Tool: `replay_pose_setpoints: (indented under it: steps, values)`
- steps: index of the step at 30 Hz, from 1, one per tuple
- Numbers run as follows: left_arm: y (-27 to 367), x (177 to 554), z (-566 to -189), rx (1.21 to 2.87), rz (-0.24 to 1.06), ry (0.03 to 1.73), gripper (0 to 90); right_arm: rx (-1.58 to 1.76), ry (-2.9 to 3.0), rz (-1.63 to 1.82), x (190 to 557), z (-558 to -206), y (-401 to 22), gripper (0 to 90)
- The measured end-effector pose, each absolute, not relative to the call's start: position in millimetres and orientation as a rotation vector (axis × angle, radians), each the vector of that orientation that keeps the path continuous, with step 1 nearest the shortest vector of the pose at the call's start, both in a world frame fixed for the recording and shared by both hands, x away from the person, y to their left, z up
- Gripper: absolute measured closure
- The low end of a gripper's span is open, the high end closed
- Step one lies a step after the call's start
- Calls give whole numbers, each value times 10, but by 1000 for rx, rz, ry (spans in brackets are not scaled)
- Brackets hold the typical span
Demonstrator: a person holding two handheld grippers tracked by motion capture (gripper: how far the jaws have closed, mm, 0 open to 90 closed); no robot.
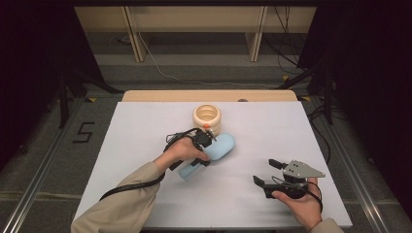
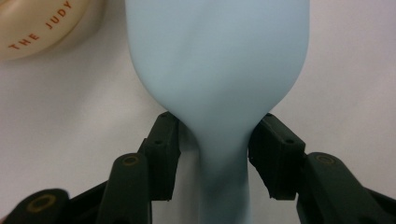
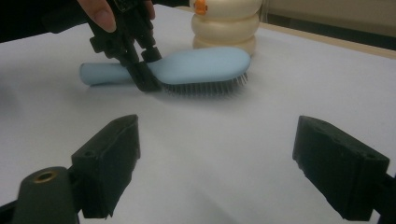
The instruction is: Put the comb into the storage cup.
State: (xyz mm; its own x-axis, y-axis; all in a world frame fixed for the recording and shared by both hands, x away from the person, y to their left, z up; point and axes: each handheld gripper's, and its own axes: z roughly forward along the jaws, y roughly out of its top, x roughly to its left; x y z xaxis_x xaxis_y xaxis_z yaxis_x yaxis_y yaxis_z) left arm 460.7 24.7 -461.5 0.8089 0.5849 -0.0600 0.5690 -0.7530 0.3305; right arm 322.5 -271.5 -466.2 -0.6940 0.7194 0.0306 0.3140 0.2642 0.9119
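**Left claw closing in on the brush neck**

Nearest us, the right claw (image 1: pixel 266 173) sits on the white desk (image 1: pixel 145 126), jaws spread wide with nothing between them. Further out, the left claw (image 2: pixel 212 140) straddles the pale blue plastic hairbrush (image 1: pixel 214 149), lying bristles down mid-desk. Its jaws stand narrow at the neck where handle meets head, pads at the sides; a firm pinch isn't clear yet. Next, I'd say: squeeze tight, then lift level. Just behind stands the cream ringed ceramic pot (image 1: pixel 207 118).
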Motion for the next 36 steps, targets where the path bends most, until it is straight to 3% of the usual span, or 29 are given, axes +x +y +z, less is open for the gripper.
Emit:
replay_pose_setpoints:
  steps: [21,36]
  values:
    - [199,4552,-4598,2691,109,919,678,940,2155,1406,3230,-4670,-2713,159]
    - [232,4478,-4620,2572,110,966,692,938,2157,1407,3232,-4673,-2712,159]
